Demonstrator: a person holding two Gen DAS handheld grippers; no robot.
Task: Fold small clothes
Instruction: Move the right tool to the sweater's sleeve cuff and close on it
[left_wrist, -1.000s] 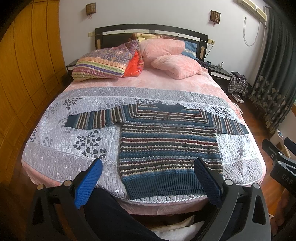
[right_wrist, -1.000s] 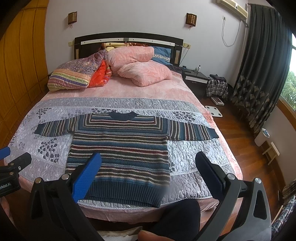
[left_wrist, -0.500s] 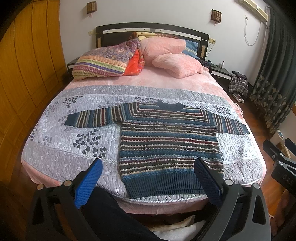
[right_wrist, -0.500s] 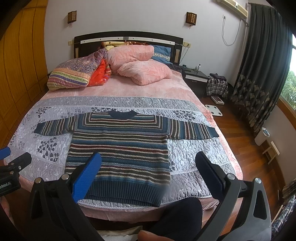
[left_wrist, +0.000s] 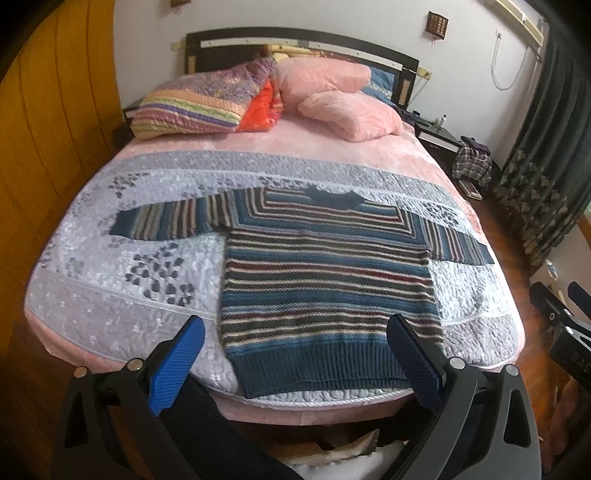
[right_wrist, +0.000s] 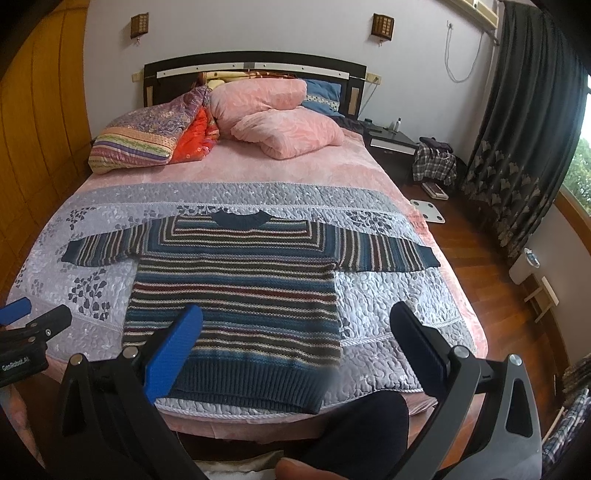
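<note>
Left gripper (right_wrist: 22, 328) reads "GenRobot.AI" — striped sweater (right_wrist: 236, 295) flat.

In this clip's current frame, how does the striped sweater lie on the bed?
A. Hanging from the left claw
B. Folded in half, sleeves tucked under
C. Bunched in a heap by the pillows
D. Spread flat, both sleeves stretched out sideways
D: the striped sweater lies flat on the bed with both sleeves out to the sides, and neither open claw touches it.

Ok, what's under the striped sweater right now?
The striped sweater lies flat, sleeves spread, on the grey quilted bedspread, which shows all around it. Whatever sits directly beneath the knit is covered. Both grippers, left and right, are open and empty.
</note>
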